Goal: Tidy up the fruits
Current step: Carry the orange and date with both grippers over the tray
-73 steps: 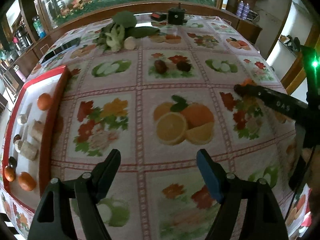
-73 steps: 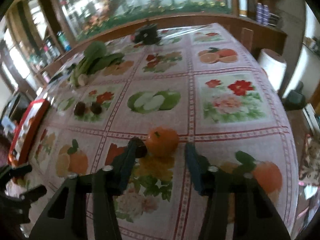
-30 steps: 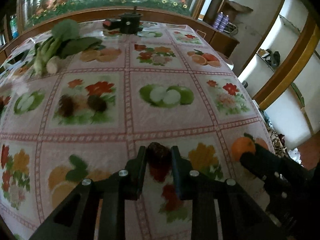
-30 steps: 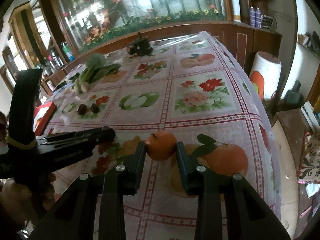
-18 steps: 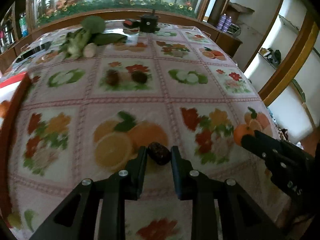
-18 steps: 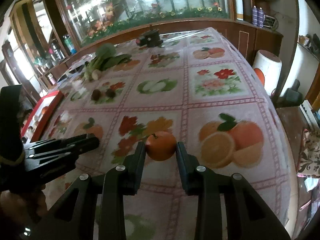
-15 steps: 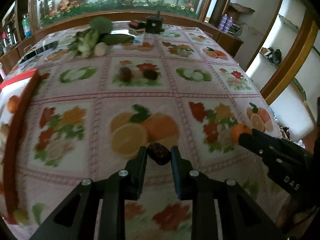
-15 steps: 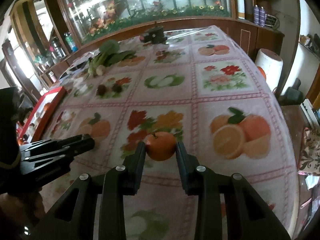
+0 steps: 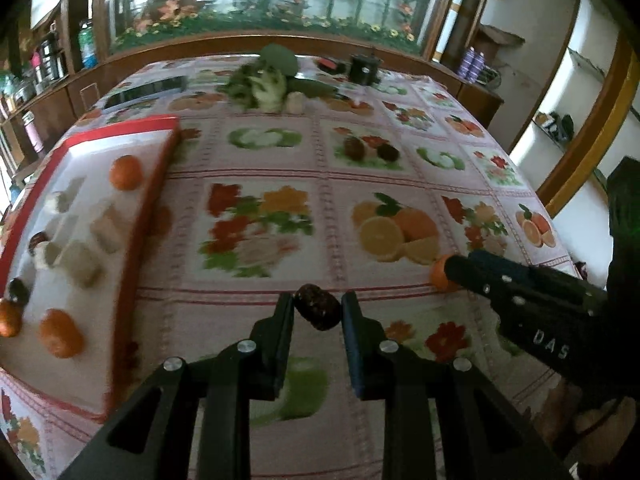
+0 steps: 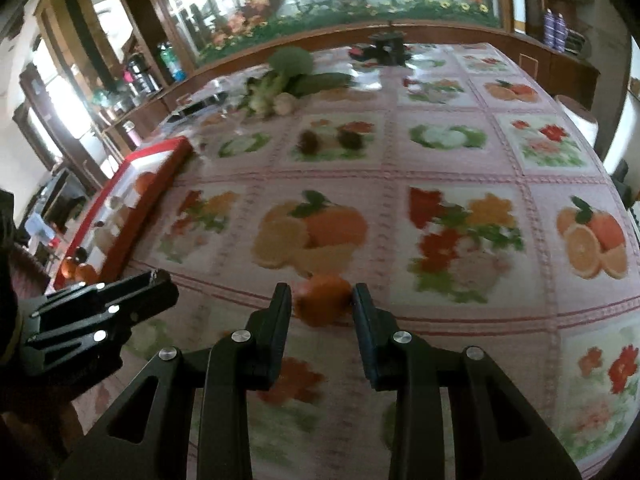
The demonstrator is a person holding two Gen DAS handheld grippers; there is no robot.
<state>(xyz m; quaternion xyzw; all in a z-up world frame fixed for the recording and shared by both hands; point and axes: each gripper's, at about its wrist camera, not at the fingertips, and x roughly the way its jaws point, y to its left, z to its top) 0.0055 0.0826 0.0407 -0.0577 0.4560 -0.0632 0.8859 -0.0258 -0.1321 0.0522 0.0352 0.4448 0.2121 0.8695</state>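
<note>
My left gripper (image 9: 317, 307) is shut on a small dark brown fruit (image 9: 318, 312) and holds it above the fruit-print tablecloth. My right gripper (image 10: 322, 300) is shut on an orange tangerine (image 10: 323, 305); it also shows in the left wrist view (image 9: 439, 273) at the right. A red-rimmed white tray (image 9: 154, 200) lies at the left, holding tangerines (image 9: 125, 172), dark fruits and pale cubes. The tray also shows in the right wrist view (image 10: 158, 184), with the left gripper (image 10: 132, 292) low at the left.
Green vegetables (image 9: 268, 80) and a black pot (image 9: 363, 68) sit at the table's far end. Two dark fruits (image 9: 370, 149) rest mid-table on the cloth. A wooden ledge runs behind; shelves stand at the right.
Both grippers have swung left with their fruits held; the red tray has come into fuller view at the left of both views.
</note>
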